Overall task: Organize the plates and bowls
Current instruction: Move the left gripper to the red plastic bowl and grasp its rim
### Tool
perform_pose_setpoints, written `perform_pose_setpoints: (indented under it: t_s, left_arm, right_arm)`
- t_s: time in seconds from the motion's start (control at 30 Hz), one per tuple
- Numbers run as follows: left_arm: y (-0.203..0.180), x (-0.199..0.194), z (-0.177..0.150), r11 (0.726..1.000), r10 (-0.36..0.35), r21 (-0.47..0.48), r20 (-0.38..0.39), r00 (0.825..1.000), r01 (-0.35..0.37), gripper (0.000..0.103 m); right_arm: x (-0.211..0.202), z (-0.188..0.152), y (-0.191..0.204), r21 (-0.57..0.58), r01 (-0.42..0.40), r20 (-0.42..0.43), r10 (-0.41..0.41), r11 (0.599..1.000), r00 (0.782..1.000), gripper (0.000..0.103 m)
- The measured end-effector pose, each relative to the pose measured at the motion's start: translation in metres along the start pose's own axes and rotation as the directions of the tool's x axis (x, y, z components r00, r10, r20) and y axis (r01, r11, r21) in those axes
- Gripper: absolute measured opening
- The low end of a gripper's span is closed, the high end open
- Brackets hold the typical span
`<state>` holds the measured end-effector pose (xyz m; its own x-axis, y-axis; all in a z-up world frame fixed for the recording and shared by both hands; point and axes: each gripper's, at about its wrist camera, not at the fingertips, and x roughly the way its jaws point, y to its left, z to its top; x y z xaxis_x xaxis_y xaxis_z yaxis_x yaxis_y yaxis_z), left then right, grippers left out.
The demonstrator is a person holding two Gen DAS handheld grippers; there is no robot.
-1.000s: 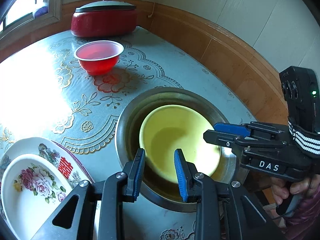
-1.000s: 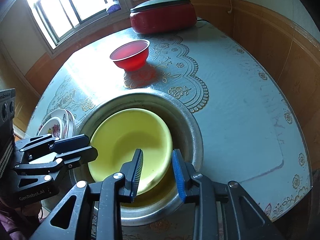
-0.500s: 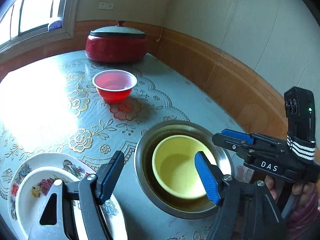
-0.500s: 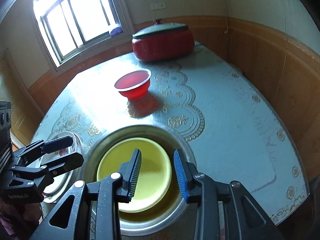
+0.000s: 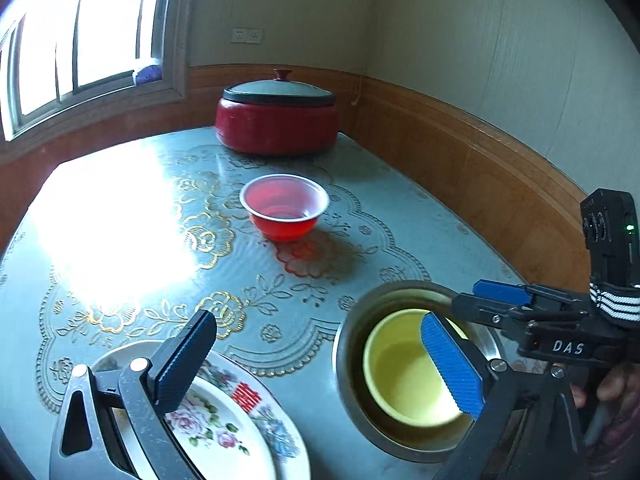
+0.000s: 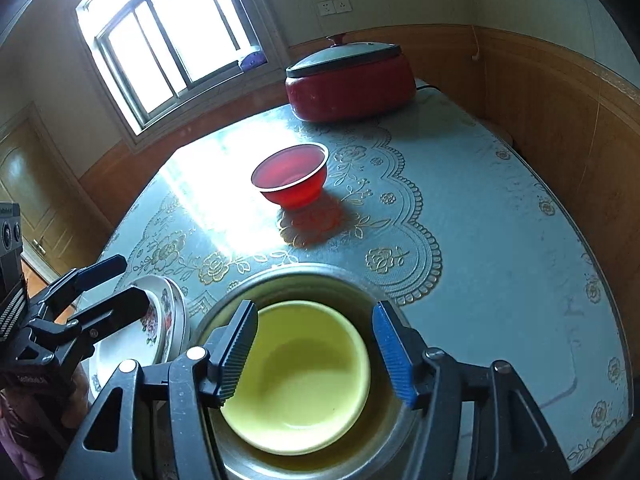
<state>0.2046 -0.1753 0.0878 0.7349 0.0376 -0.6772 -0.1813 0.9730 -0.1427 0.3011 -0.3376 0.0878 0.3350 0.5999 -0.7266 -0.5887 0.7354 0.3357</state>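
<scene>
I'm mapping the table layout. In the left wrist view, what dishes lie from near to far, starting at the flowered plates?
Flowered plates → red bowl → red lidded pot.

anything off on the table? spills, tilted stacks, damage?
Nothing stands out. Yellow bowl sits level inside the steel bowl, floral plates are nested, red bowl is upright alone mid-table. No spill or breakage visible.

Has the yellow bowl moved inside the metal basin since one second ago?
No. The yellow bowl sits in the metal basin toward the same side as before; only the cameras pulled back.
</scene>
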Motion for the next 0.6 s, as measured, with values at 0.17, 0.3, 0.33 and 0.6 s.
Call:
perform_pose_setpoints:
  t_s: [0.17,0.3,0.33,0.6]
  left_arm:
    - [0.013,0.005,0.010,0.999,0.012,-0.039,0.000,1.000,-0.012,0.103]
    - [0.026,0.011,0.022,0.994,-0.035,-0.107,-0.016,0.999,0.033,0.103]
    - [0.030,0.013,0.026,0.990,-0.054,-0.129,-0.023,0.998,0.051,0.103]
    - [0.055,0.041,0.048,0.970,-0.059,-0.240,-0.088,0.994,0.036,0.103]
  right_arm:
    - [0.011,0.019,-0.013,0.097,-0.112,-0.036,0.116,0.989,0.993,0.060]
    - [0.019,0.033,-0.017,0.176,-0.224,-0.040,0.234,0.959,0.971,0.060]
    - [0.022,0.037,-0.018,0.194,-0.249,-0.040,0.261,0.949,0.964,0.060]
    - [0.051,0.068,-0.029,0.350,-0.408,-0.019,0.442,0.843,0.897,0.060]
